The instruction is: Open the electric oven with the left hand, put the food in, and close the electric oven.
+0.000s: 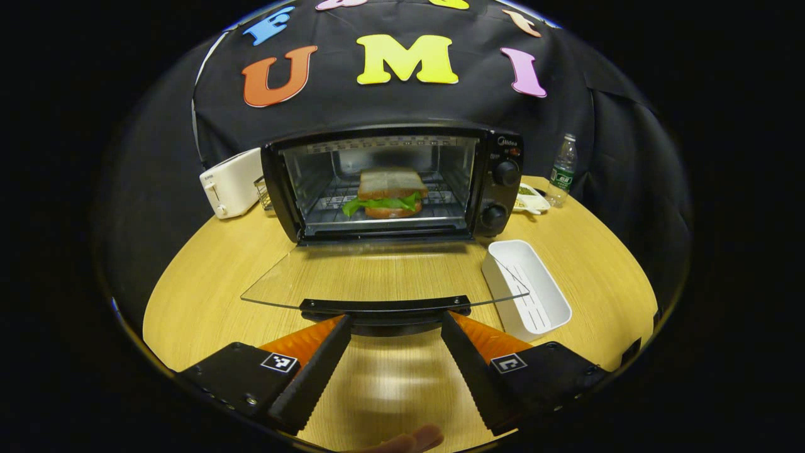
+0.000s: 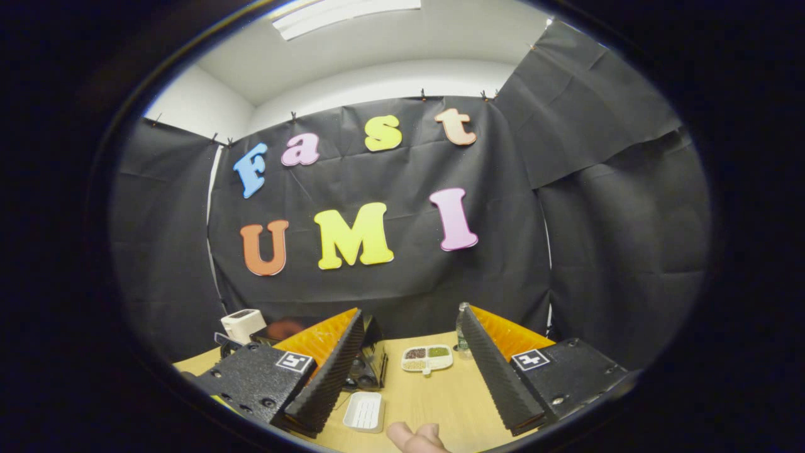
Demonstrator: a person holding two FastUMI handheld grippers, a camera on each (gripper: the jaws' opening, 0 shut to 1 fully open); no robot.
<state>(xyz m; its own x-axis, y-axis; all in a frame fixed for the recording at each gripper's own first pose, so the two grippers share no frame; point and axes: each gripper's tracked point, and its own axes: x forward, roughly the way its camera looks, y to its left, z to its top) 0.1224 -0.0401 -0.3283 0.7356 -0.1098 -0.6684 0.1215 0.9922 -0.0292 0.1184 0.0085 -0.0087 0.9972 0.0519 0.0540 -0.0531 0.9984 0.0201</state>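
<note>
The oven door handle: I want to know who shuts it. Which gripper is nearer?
Left. The left gripper has its open fingers right at the oven door handle. The right gripper is raised, back from the oven.

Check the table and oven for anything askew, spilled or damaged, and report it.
Nothing stands out. The sandwich sits level on the oven rack, the glass door lies fully open and flat, and the white tray sits empty beside it. No spills show on the table.

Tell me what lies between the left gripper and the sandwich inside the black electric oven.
In the left gripper view, the lowered glass oven door with its black handle lies between the open left gripper and the sandwich.
</note>
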